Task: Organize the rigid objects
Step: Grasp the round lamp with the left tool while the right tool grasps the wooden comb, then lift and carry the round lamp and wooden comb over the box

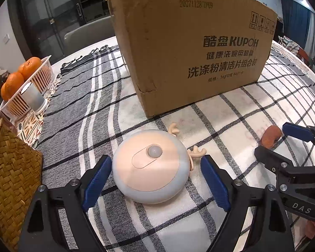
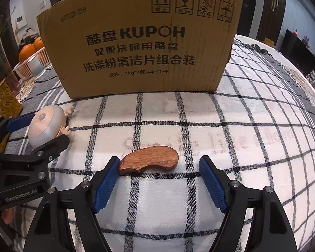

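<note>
A round grey-and-peach deer-shaped lamp with small antlers lies on the checked tablecloth. My left gripper is open, its blue pads on either side of the lamp with gaps showing. A brown curved wooden piece lies flat on the cloth. My right gripper is open around it, the left pad close to its left end. A tall cardboard box printed KUPOH stands just behind both objects; it also shows in the right wrist view. Each gripper shows in the other's view: the right, the left.
A white basket with oranges and a silver cylinder stand at the far left. A woven wicker basket is close on the left. The round table's edge curves away at the right.
</note>
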`<state>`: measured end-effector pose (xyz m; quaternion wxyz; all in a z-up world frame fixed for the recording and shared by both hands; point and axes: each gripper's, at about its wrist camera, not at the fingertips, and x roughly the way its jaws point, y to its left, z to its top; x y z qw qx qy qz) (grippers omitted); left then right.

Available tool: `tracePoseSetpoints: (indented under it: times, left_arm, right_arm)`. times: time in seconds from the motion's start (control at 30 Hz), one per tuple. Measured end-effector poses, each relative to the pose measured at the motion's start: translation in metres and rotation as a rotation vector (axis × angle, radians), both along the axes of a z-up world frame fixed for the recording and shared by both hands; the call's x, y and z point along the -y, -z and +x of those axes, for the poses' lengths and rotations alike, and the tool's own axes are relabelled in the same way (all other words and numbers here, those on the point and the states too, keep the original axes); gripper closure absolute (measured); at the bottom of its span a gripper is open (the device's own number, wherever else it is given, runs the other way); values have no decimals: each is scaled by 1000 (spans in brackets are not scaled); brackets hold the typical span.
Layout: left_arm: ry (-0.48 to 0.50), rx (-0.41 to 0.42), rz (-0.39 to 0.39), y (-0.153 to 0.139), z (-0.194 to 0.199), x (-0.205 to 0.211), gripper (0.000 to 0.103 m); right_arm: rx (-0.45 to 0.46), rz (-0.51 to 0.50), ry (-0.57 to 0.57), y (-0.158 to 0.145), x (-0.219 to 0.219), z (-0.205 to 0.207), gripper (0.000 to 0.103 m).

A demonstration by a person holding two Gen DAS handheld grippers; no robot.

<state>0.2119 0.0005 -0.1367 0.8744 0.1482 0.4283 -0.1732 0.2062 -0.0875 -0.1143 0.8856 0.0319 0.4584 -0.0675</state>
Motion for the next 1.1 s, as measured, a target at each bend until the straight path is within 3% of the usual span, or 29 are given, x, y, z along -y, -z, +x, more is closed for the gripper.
tracePoseSetpoints:
  times: [0.03, 0.17, 0.5, 0.83, 1.1]
  left_arm:
    - [-4, 8, 9, 0, -1, 0, 27]
    - [-8, 17, 14, 0, -3, 0, 29]
    - [-15, 8, -12, -3, -14, -1, 29]
    - [-110, 9, -29, -12, -27, -4, 29]
    - [-163, 1, -88, -23, -40, -4, 29]
  right_arm:
    - [3, -3, -8, -1, -1, 0, 33]
    - [14, -8, -28, -2, -6, -2, 46]
    - [23, -2, -31, -4, 0, -6, 46]
    - [60, 10, -50, -12, 4, -13, 46]
    - [90, 40, -51, -21, 14, -19, 46]
